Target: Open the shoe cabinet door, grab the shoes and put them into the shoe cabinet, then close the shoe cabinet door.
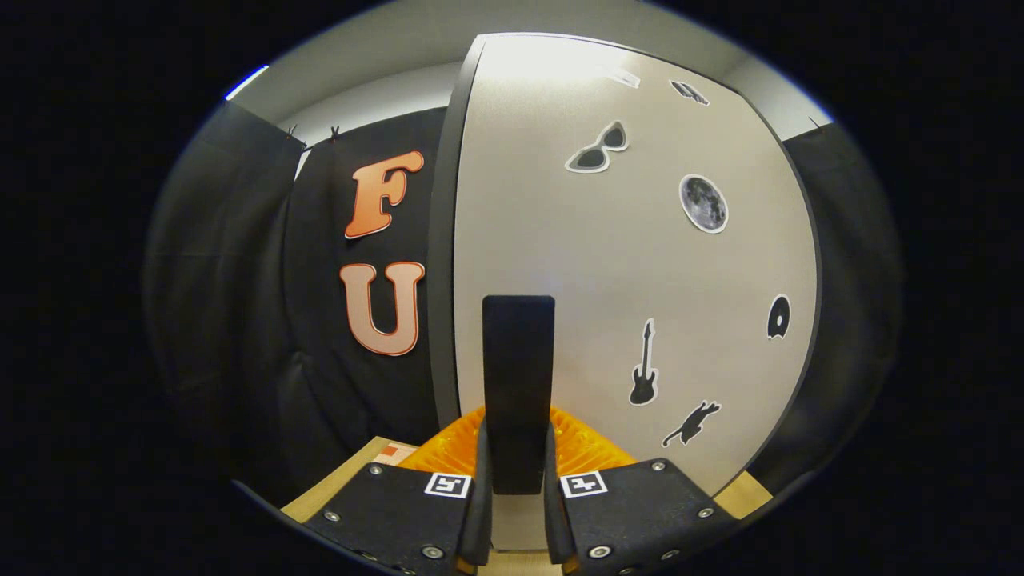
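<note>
- The gripper (518, 480) sits low in the middle of the frame, its 2 fingers drawn in close on either side of the door's dark upright handle (518, 384). They look pressed against it, so I judge it clamped.
- That grip makes sense: the handle is the only thing on the pale cabinet door (624, 264) that gives purchase for swinging it.
- The door takes up the centre and right of the frame, its dark edge (442, 264) running top to bottom just left of centre.
- Stickers dot the door: sunglasses (598, 150) upper centre, a moon (704, 203) to the right, a guitar (644, 366) and a cat (691, 423) lower right.
- Whether this is opening or closing I cannot tell.
- A light wooden surface (352, 476) lies at lower left.
</note>
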{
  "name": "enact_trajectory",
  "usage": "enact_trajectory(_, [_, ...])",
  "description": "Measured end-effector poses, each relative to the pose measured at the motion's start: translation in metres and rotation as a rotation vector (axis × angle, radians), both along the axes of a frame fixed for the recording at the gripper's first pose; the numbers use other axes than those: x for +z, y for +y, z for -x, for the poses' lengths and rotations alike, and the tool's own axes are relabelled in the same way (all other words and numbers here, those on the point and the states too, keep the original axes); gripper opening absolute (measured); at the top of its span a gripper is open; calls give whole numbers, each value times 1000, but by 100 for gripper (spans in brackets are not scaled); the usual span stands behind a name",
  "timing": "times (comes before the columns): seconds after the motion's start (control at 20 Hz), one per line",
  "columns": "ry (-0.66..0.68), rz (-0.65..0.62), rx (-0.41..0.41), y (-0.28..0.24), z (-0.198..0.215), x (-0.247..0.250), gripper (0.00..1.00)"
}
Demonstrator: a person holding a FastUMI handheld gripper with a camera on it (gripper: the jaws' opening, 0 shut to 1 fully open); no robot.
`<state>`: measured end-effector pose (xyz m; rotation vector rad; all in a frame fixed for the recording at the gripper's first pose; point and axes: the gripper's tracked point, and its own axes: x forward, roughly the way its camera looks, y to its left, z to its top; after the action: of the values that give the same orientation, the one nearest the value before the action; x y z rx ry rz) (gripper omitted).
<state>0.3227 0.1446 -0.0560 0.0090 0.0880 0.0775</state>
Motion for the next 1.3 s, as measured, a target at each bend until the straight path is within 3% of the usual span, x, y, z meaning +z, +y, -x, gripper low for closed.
enact_trajectory(0.4, [-1,-30,29,-9,48,2,23])
enact_trajectory(0.9, [28,-76,-69,-59,121,4,23])
enact_trajectory(1.3, [29,-64,-201,-116,164,5,18])
